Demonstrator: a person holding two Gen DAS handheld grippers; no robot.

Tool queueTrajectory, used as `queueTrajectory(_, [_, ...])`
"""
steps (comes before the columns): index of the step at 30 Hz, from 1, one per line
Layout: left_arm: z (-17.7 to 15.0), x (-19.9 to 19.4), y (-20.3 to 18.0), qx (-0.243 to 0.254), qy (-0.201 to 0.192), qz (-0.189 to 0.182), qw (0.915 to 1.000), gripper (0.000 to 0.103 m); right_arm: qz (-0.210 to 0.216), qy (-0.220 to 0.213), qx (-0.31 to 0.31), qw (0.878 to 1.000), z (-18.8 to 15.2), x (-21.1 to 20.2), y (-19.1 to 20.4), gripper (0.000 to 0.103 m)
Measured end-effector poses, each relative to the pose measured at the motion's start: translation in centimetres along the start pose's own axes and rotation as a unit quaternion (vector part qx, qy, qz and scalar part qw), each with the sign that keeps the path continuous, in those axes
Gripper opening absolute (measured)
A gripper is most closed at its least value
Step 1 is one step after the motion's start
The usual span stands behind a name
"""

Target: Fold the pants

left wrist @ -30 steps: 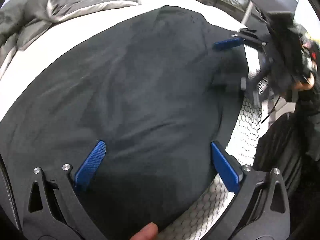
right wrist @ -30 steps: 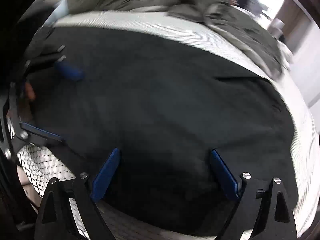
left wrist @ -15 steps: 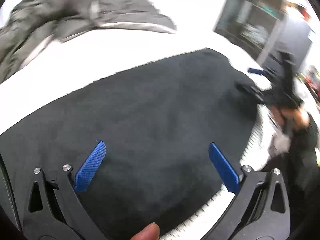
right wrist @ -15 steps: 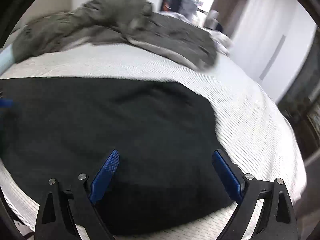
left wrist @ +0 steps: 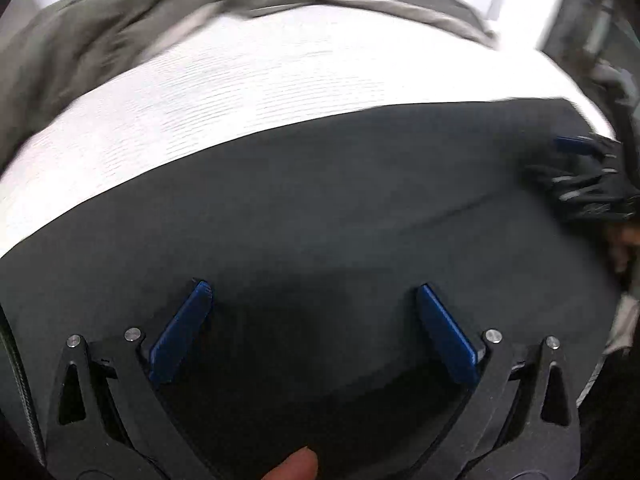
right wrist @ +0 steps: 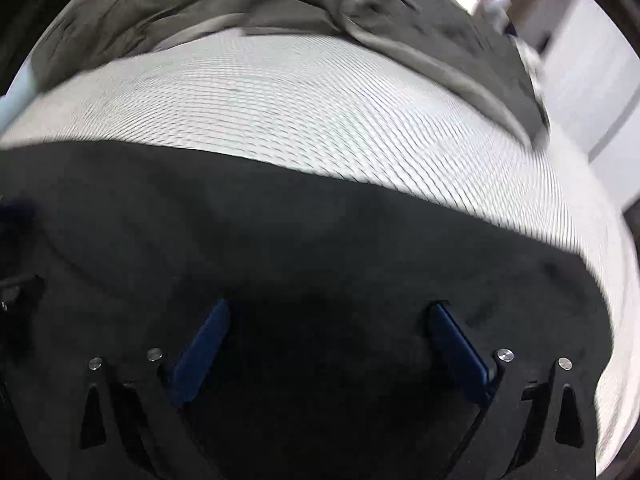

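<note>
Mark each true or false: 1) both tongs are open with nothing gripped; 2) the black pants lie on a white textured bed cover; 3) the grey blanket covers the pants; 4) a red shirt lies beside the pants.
1) True. The left tongs and the right tongs stand wide over the cloth, nothing pinched; the right ones have just been opening.
2) True. The black pants lie spread on the white bed cover.
3) False. The grey blanket is bunched at the far side, with bare cover between it and the pants.
4) False. No red shirt is visible.
</note>
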State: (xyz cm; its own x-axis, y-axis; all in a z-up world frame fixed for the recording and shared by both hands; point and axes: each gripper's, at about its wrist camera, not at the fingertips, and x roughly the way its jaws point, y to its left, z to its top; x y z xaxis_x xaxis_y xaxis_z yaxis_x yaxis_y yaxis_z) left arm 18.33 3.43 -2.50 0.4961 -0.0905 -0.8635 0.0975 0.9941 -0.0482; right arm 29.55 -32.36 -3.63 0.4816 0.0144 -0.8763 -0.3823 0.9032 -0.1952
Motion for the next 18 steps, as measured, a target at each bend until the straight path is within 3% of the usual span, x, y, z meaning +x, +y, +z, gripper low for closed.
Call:
queueTrajectory(2, [-1.3, -0.9, 4.1, -0.039, 0.005, 0.053, 0.9978, 0.102, -0.014, 0.001, 0.008, 1.0, -0.1, 0.2, -1.2, 0.101])
queueTrajectory(4, [-2.4, -1.6, 7.2, -0.062, 0.001, 0.13, 0.9896, 0.103, -0.014, 0.002, 0.019, 1.0, 0.6, 0.3, -1.7, 0.101])
queueTrajectory(7, [-3.5, -3.1, 10.4, -0.108, -0.01, 0.163, 0.9807, 0.102, -0.03, -0.01, 0.012, 0.999, 0.6, -0.7, -1.2, 0.101])
queueTrajectory(10, [-4.2, -5.8, 10.2, -0.135, -0.051, 0.067, 0.9872, 0.102, -0.017, -0.041, -0.026, 0.999, 1.2, -2.8, 0.7, 0.101])
queueTrajectory(12, [-5.0, -7.4, 8.4, -0.116, -0.082, -0.004, 0.9899, 0.102, 0.007, -0.056, -0.039, 0.998, 1.5, -4.1, 2.2, 0.101])
queueTrajectory(13, [-5.4, -7.5, 6.6, -0.086, -0.083, -0.035, 0.9922, 0.102, 0.046, -0.062, -0.042, 0.996, 1.5, -5.0, 3.3, 0.101])
queueTrajectory(16, [-5.7, -4.9, 2.5, -0.026, -0.035, -0.057, 0.9974, 0.102, 0.14, -0.055, -0.07, 0.986, 0.9, -6.2, 7.4, 0.101])
queueTrajectory(18, [-6.5, -2.9, 1.1, 0.007, -0.006, -0.022, 0.9997, 0.102, 0.172, -0.051, -0.117, 0.977, 0.5, -6.3, 10.3, 0.101])
